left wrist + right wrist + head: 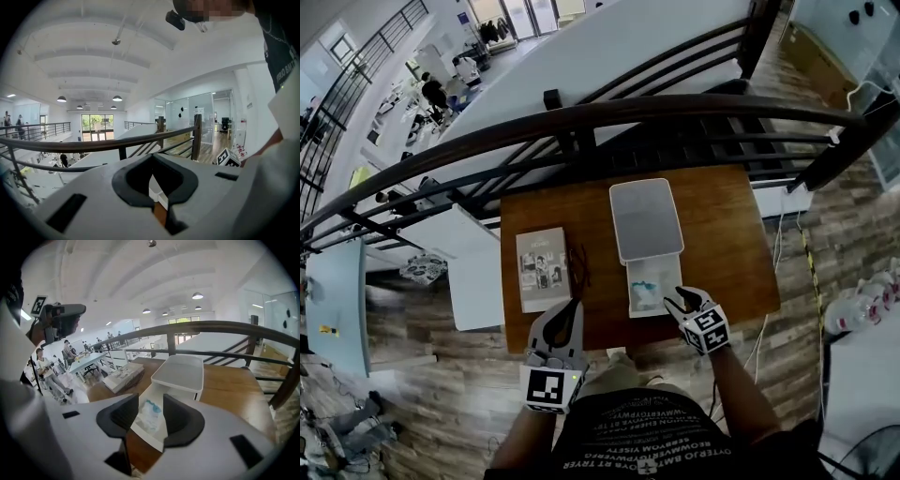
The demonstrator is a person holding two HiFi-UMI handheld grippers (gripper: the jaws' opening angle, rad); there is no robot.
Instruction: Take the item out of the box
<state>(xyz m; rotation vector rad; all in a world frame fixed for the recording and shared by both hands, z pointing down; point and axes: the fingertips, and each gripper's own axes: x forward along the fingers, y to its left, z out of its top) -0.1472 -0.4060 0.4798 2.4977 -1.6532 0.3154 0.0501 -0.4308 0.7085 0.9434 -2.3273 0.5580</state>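
**Both grippers empty, item lying in the open tray ahead of the right one**

The right gripper (151,414) holds its jaws a moderate gap apart, and the pads press on nothing. In the right gripper view, the item (644,293), a clear bag with a blue patch, shows through that gap. It lies beyond the tips, not between the pads. In the head view this gripper's tips hang just beside the near right corner of the tray (632,302). Whether they touch its wall cannot be told.

The left gripper (153,186) has its jaws only a narrow slit apart, with nothing in it. Through the slit show a white corner of the box and a strip of wood. It sits at the near edge of the table (731,262), to the left of the right gripper and well apart from it. The tray's near end lies between the two. The right gripper's marker cube (228,158) shows at the right of the left gripper view.

Beyond the item, the tray runs away from the right gripper into the white box sleeve (645,220), which lies flat farther up the table. Just beyond the left gripper's tips lies a printed booklet (543,268). A dark cable (578,265) lies along the booklet's edge on the box side. Past the table's far edge, ahead of both grippers, runs a dark railing (581,122) with an open hall below it.
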